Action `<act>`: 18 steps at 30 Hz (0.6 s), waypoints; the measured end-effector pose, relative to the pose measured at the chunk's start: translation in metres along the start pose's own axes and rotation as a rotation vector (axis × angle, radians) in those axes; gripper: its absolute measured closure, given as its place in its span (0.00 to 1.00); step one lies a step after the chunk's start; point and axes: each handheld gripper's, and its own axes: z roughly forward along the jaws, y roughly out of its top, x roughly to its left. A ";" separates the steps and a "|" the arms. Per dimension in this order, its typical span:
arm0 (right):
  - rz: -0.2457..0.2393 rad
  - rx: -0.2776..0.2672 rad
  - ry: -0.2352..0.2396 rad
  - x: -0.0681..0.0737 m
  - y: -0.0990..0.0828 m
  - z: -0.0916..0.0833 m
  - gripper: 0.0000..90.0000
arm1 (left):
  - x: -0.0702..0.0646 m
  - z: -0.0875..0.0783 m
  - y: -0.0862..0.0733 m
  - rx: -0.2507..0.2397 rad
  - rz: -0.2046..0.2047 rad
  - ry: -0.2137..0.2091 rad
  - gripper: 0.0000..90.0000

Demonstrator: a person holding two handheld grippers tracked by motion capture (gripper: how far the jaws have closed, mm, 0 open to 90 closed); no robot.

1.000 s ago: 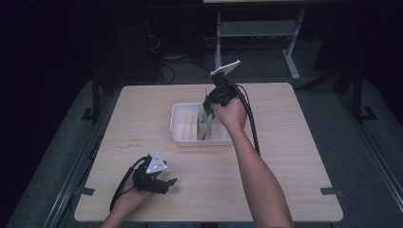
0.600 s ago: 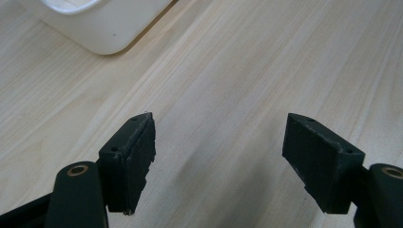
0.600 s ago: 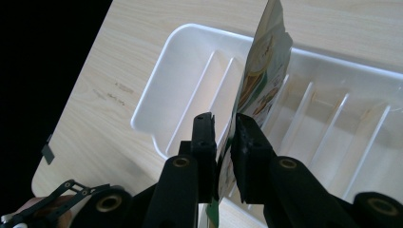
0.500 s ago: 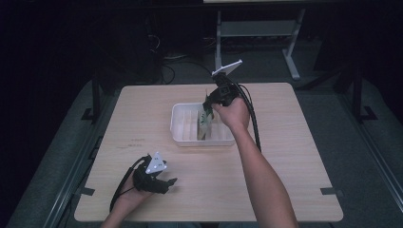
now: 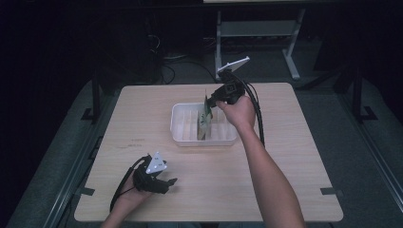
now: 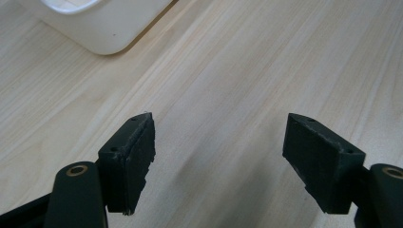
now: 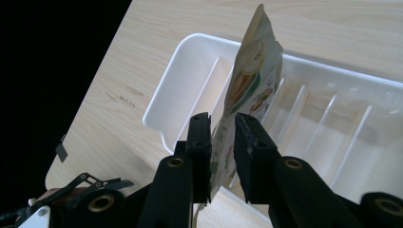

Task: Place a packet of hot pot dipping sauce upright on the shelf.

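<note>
Left tool (image 5: 164, 183) is resting on the near tabletop (image 5: 285, 171), jaws spread wide, gripping nothing. Beyond it, the white slotted tray (image 5: 183, 137) is sitting mid-tabletop. Right tool (image 7: 222, 142) is pinching a printed packet (image 7: 249, 78) at its lower edge, jaws nearly closed on it; the packet is standing upright over the tray's slots, its top leaning slightly.

Risks: it's being held by one thin edge, so it could be pivoting or slipping in the jaws. If it's coming in misaligned with a divider (image 7: 291, 107), it's probably buckling rather than seating. The tray is light, so a push could be sliding it.

Hard to see: the packet's bottom edge is being hidden behind the jaws, so I can't tell which slot it's in, or whether it's touching the tray floor.
</note>
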 end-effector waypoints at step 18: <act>-0.046 0.003 -0.012 -0.008 -0.012 -0.047 0.74 | -0.001 0.001 0.000 0.009 0.007 0.001 0.28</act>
